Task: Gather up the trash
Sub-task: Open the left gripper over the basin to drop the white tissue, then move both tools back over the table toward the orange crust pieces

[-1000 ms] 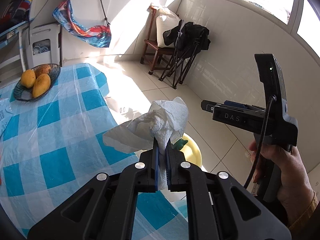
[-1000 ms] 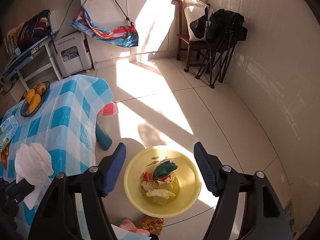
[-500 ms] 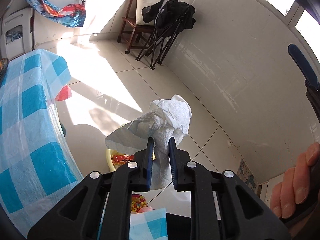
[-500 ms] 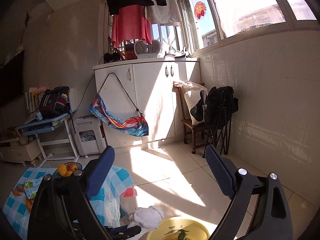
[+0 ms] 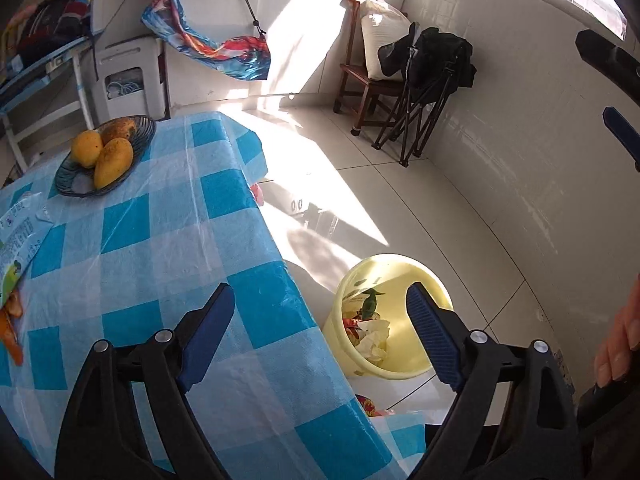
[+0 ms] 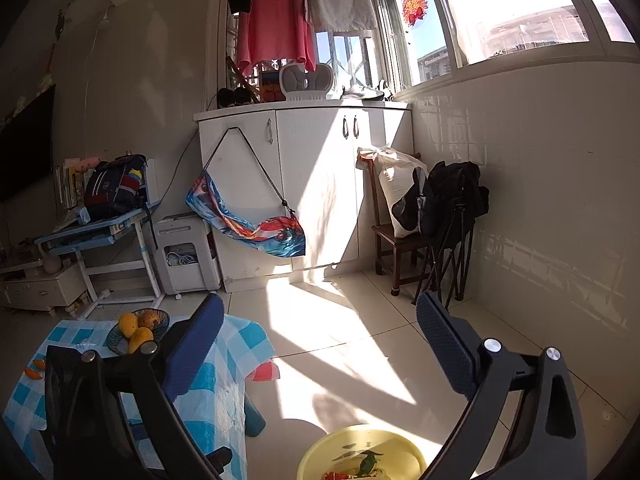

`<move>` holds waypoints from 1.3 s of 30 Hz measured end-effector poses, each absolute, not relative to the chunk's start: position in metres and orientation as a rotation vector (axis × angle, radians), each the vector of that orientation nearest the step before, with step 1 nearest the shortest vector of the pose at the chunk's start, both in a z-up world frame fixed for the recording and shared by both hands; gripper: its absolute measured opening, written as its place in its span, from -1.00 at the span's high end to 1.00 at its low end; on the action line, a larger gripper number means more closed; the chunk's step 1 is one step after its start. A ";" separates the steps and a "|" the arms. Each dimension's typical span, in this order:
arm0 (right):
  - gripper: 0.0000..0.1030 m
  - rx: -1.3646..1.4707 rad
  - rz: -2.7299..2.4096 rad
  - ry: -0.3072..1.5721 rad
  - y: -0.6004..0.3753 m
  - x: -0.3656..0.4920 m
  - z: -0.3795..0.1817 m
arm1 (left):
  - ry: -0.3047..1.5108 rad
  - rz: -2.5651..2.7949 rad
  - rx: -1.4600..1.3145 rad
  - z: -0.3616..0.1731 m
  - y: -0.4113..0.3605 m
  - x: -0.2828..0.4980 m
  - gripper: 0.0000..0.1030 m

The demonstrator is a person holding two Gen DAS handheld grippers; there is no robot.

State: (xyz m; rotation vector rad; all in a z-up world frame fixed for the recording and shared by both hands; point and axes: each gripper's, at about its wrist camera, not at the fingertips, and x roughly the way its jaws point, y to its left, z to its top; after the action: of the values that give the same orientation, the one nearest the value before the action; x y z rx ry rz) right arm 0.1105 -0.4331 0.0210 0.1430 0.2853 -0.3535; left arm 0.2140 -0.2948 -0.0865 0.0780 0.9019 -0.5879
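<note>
A yellow bin [image 5: 394, 280] stands on the floor beside the table and holds crumpled white tissue [image 5: 372, 338] and coloured wrappers. My left gripper [image 5: 320, 334] is open and empty, above the table edge and the bin. My right gripper [image 6: 320, 348] is open and empty, raised and facing the room; the bin's rim [image 6: 320, 450] shows at that view's bottom edge. On the blue checked tablecloth [image 5: 160, 240], a printed wrapper [image 5: 18, 240] and orange peel [image 5: 10, 320] lie at the left edge.
A dark bowl of mangoes [image 5: 104, 152] sits at the table's far end. A wooden chair with a sack and a folded black chair [image 5: 416, 92] stand by the tiled wall. A white cabinet [image 6: 304, 184] and a small desk [image 6: 100, 232] line the back.
My left gripper has opened and let go of the white tissue, which now lies in the bin. It has swung back toward the table. The right gripper stays raised and open.
</note>
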 end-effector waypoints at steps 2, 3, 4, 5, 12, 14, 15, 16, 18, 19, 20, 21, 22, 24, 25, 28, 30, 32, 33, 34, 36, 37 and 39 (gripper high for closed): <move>-0.83 0.128 -0.324 0.311 -0.423 0.116 0.020 | 0.883 -0.532 0.042 -0.084 -0.262 0.213 -0.70; -0.83 0.115 -0.309 0.323 -0.417 0.119 0.019 | 0.877 -0.503 0.027 -0.082 -0.247 0.212 -0.71; -0.83 0.099 -0.290 0.330 -0.409 0.122 0.019 | 0.872 -0.476 0.015 -0.081 -0.231 0.212 -0.72; -0.83 0.084 -0.269 0.336 -0.402 0.125 0.020 | 0.867 -0.451 0.003 -0.080 -0.215 0.211 -0.72; -0.85 0.029 -0.096 0.408 -0.352 0.143 0.017 | 0.807 -0.297 -0.002 -0.072 -0.122 0.196 -0.74; -0.85 0.008 -0.066 0.433 -0.339 0.147 0.014 | 0.800 -0.262 0.000 -0.072 -0.101 0.193 -0.74; -0.85 -0.002 -0.054 0.445 -0.333 0.149 0.013 | 0.798 -0.244 0.000 -0.073 -0.090 0.192 -0.75; -0.85 -0.012 -0.044 0.455 -0.328 0.151 0.012 | 0.797 -0.229 -0.003 -0.073 -0.081 0.191 -0.75; -0.85 -0.031 -0.029 0.474 -0.318 0.151 0.009 | 0.796 -0.195 -0.014 -0.075 -0.062 0.187 -0.75; -0.85 -0.039 -0.024 0.481 -0.314 0.152 0.008 | 0.797 -0.181 -0.021 -0.076 -0.053 0.186 -0.75; -0.85 -0.048 -0.018 0.486 -0.310 0.151 0.007 | 0.799 -0.169 -0.031 -0.078 -0.045 0.185 -0.75; -0.85 -0.056 -0.013 0.492 -0.305 0.151 0.007 | 0.801 -0.158 -0.041 -0.080 -0.037 0.183 -0.75; -0.85 -0.064 -0.008 0.499 -0.300 0.152 0.005 | 0.802 -0.146 -0.048 -0.082 -0.029 0.180 -0.75; -0.85 -0.072 0.003 0.515 -0.293 0.154 0.002 | 0.802 -0.128 -0.052 -0.085 -0.017 0.177 -0.75; -0.85 -0.076 0.008 0.523 -0.287 0.155 -0.001 | 0.801 -0.120 -0.051 -0.086 -0.011 0.175 -0.75; -0.85 -0.096 0.024 0.538 -0.272 0.157 -0.005 | 0.797 -0.098 -0.047 -0.089 0.003 0.172 -0.75; -0.85 -0.117 0.036 0.547 -0.261 0.158 -0.008 | 0.796 -0.083 -0.055 -0.091 0.015 0.171 -0.76; -0.86 -0.148 0.052 0.556 -0.250 0.161 -0.011 | 0.797 -0.068 -0.068 -0.093 0.026 0.170 -0.77; -0.86 -0.167 0.060 0.560 -0.244 0.162 -0.013 | 0.799 -0.060 -0.076 -0.095 0.032 0.170 -0.77; -0.86 -0.184 0.067 0.564 -0.239 0.163 -0.015 | 0.800 -0.051 -0.084 -0.096 0.038 0.171 -0.77; -0.86 -0.220 0.084 0.573 -0.228 0.164 -0.019 | 0.800 -0.035 -0.102 -0.099 0.048 0.171 -0.77; -0.86 -0.240 0.091 0.576 -0.224 0.164 -0.022 | 0.800 -0.028 -0.110 -0.100 0.053 0.172 -0.77; -0.86 -0.275 0.107 0.585 -0.214 0.164 -0.027 | 0.802 -0.016 -0.124 -0.102 0.060 0.173 -0.77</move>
State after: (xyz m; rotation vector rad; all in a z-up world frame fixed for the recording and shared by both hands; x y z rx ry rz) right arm 0.1643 -0.2144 -0.0266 -0.2746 0.5846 0.1070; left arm 0.1734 0.0603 -0.1023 -0.1237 0.8025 -0.0160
